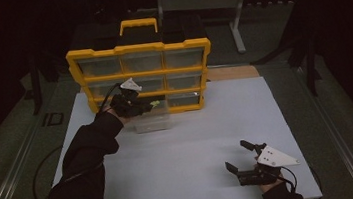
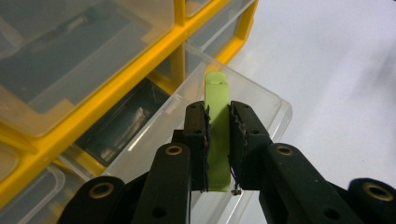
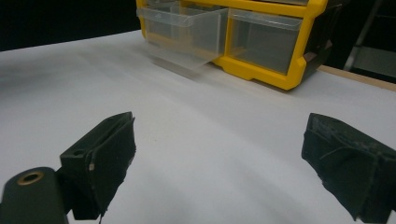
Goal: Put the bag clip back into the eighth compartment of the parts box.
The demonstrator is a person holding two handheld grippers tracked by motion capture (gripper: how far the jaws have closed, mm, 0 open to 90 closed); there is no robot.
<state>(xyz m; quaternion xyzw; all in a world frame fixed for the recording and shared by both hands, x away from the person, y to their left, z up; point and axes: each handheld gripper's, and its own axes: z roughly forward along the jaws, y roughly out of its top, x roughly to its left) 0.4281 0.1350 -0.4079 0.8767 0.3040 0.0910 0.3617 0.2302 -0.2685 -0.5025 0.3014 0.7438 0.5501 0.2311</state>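
Note:
A yellow drawer cabinet (image 1: 138,48) with clear drawers stands at the back of the white table (image 1: 194,142). Its bottom middle drawer (image 1: 153,122) is pulled out toward me. My left gripper (image 1: 147,106) hovers over that open drawer (image 2: 252,98), shut on a small light-green piece (image 2: 218,126) that stands upright between the jaws. The right gripper (image 1: 239,157) rests low near the table's front right, open, nothing between its fingers (image 3: 105,158). From there the pulled-out drawer (image 3: 184,32) and cabinet (image 3: 280,42) lie ahead.
A wooden strip (image 1: 232,72) runs behind the table at right of the cabinet. A grey metal stand (image 1: 235,17) sits on the floor farther back. Bare white tabletop (image 3: 210,121) stretches between the right gripper and the cabinet.

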